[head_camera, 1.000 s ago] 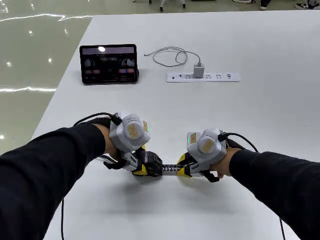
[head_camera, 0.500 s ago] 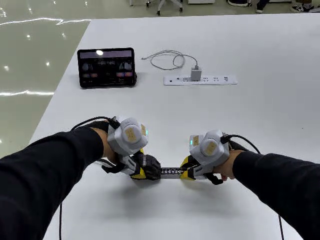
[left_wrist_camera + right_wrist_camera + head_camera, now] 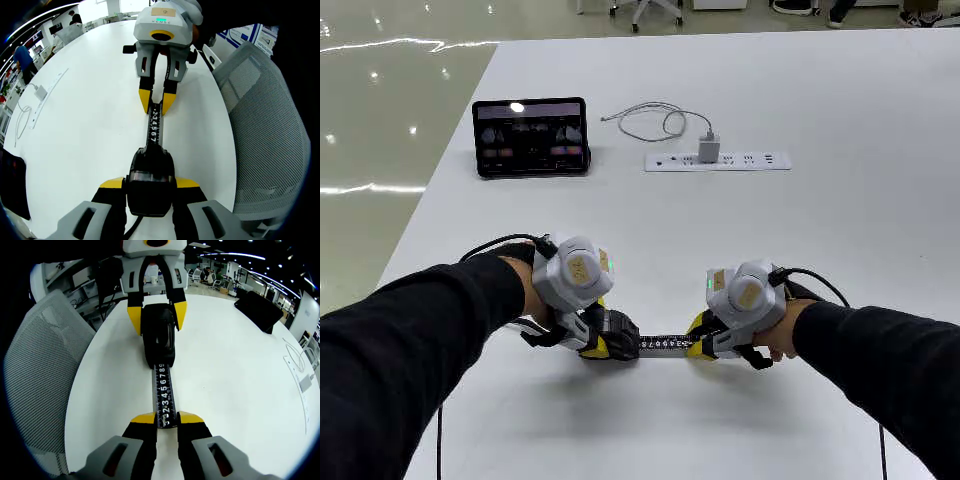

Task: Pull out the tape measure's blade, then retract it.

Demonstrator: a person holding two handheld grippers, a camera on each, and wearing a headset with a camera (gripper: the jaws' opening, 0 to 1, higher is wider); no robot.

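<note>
A black tape measure case (image 3: 618, 335) (image 3: 150, 180) (image 3: 158, 337) rests low over the white table (image 3: 740, 230), with my left gripper (image 3: 592, 342) (image 3: 150, 184) shut on its sides. A short length of numbered blade (image 3: 665, 343) (image 3: 154, 129) (image 3: 163, 395) runs from the case to my right gripper (image 3: 698, 346) (image 3: 166, 420), which is shut on the blade's tip. The two grippers face each other near the table's front edge, a hand's width apart. In the left gripper view the right gripper (image 3: 156, 105) appears beyond the blade; in the right gripper view the left gripper (image 3: 157, 315) straddles the case.
A dark tablet (image 3: 531, 136) stands at the back left. A white power strip (image 3: 718, 160) with a plugged charger and coiled cable (image 3: 645, 121) lies behind the grippers. A grey mesh chair back (image 3: 265, 130) (image 3: 47, 365) sits beside the table edge.
The gap between the grippers has widened slightly, the right gripper drawing away to the right with a little more blade showing. The head camera has also shifted a bit.
</note>
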